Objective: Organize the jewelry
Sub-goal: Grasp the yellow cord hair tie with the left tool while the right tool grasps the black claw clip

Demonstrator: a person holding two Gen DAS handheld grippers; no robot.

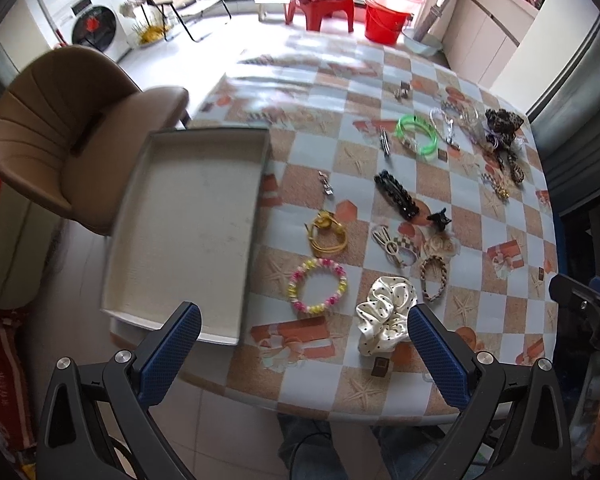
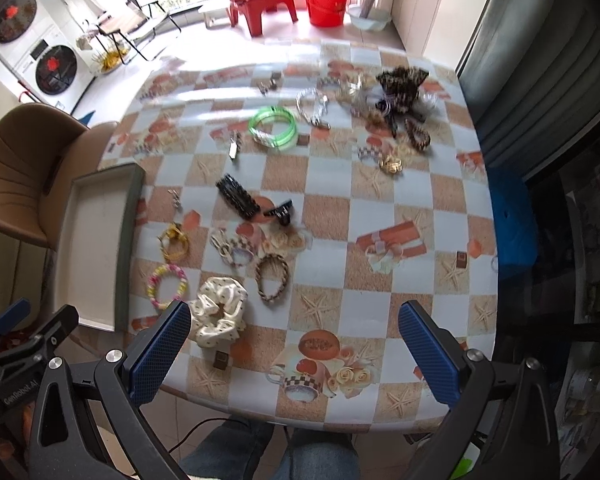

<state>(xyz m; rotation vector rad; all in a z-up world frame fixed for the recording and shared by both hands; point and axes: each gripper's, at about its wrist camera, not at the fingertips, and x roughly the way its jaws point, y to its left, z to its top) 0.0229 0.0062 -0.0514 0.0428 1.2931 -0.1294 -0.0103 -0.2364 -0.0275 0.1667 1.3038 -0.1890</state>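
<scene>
**Blue-padded grippers hovering wide open over jewelry table**

Checkered oilcloth table (image 2: 332,208) is carrying the whole spread of jewelry and hair pieces. Both grippers are hanging above the near edge, holding nothing.

- Left gripper (image 1: 304,344): jaws spread wide, nothing between the pads. White polka-dot scrunchie (image 1: 384,314) is lying just inside its right finger (image 1: 436,356), on the table below.
- Right gripper (image 2: 294,342): jaws spread wide too, sitting over bare cloth near the front edge. Same scrunchie is showing next to its left finger (image 2: 160,356).
- Shallow grey tray (image 1: 188,232) is sitting at the table's left edge, overhanging it, with nothing in it. Brown chair (image 1: 64,136) is standing behind it.

Jewelry layout, near to far:
- Pink-yellow bead bracelet (image 1: 318,286) is lying just right of the tray, yellow cord bracelet (image 1: 327,232) beyond it.
- Braided brown band (image 2: 272,276) is lying right of the scrunchie, cream bow clip (image 1: 388,246) beyond the scrunchie.
- Long black barrette (image 1: 396,196) and small black claw clip (image 1: 439,218) are sitting mid-table.
- Green bangle (image 2: 274,126) is lying farther back, clear bead bracelet (image 2: 312,106) beside it.
- Leopard-print scrunchie (image 2: 402,82) is sitting in a tangled pile at the far right corner; individual pieces there are too blurred to sort.

Small brown cube (image 2: 221,360) is lying near the front edge, just below the scrunchie. Person's jeans-clad legs (image 2: 320,456) are showing under the table.
</scene>
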